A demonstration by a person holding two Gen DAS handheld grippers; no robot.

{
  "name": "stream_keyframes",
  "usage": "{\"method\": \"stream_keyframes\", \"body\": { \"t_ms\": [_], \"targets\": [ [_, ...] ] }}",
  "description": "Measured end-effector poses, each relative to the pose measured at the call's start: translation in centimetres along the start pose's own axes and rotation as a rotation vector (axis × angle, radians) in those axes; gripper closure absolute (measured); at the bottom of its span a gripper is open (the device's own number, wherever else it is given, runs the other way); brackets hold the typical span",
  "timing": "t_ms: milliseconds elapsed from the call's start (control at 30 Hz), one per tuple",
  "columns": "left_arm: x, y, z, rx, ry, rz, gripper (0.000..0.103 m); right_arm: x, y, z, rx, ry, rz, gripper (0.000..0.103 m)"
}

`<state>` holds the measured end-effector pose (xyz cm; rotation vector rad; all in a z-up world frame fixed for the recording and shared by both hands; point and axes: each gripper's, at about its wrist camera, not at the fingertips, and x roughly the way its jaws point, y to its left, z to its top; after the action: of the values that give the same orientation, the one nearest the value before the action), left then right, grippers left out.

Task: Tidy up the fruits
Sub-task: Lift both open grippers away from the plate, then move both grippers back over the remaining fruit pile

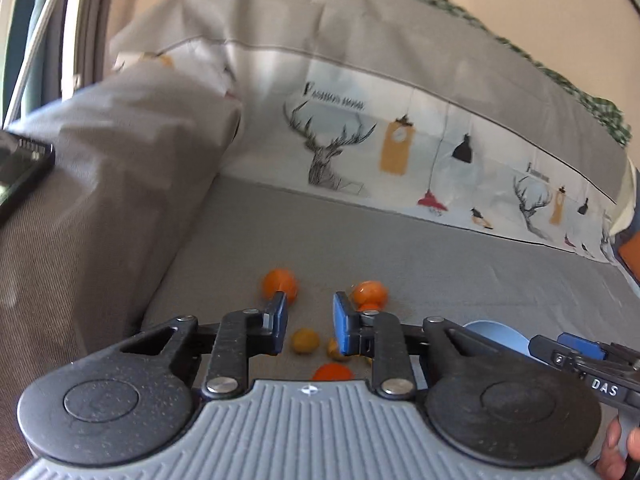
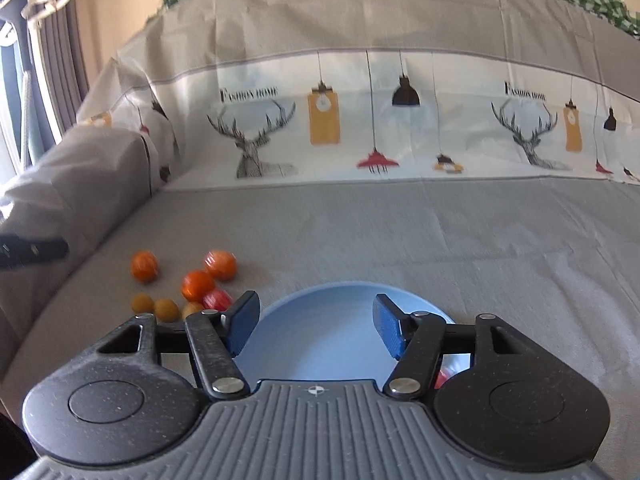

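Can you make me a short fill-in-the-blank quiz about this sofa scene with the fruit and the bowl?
1. The bowl under the right gripper is coloured ____.
2. The fruits lie loose on the grey ____.
3. The animal printed on the back cushion cover is a ____.

Missing words: blue; sofa seat; deer

Fruits (image 2: 182,284) crowd my near left beside the armrest (image 2: 80,184); the grey seat (image 2: 460,232) lies open far and right.

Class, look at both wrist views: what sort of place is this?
Probably a living room or bedroom: a sofa or bed under a grey deer-print cloth cover, a padded grey armrest, and pleated curtains.
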<state>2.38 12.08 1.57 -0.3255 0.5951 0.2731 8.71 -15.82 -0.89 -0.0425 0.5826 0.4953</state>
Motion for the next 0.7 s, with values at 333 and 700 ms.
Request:
{"method": "stream_keyframes", "body": {
  "t_ms": [333,700],
  "targets": [
    [2.0,1.9,0.1,-0.104,0.085,-0.037,0.076,0.7,2.0,-0.8,-0.061,-0.014,0.051,0.039],
    [2.6,1.5,0.2,-0.092,0.093,-0.028,0.076,1.3,1.9,-0.5,-0.063,0.012,0.095,0.04]
  ]
}}
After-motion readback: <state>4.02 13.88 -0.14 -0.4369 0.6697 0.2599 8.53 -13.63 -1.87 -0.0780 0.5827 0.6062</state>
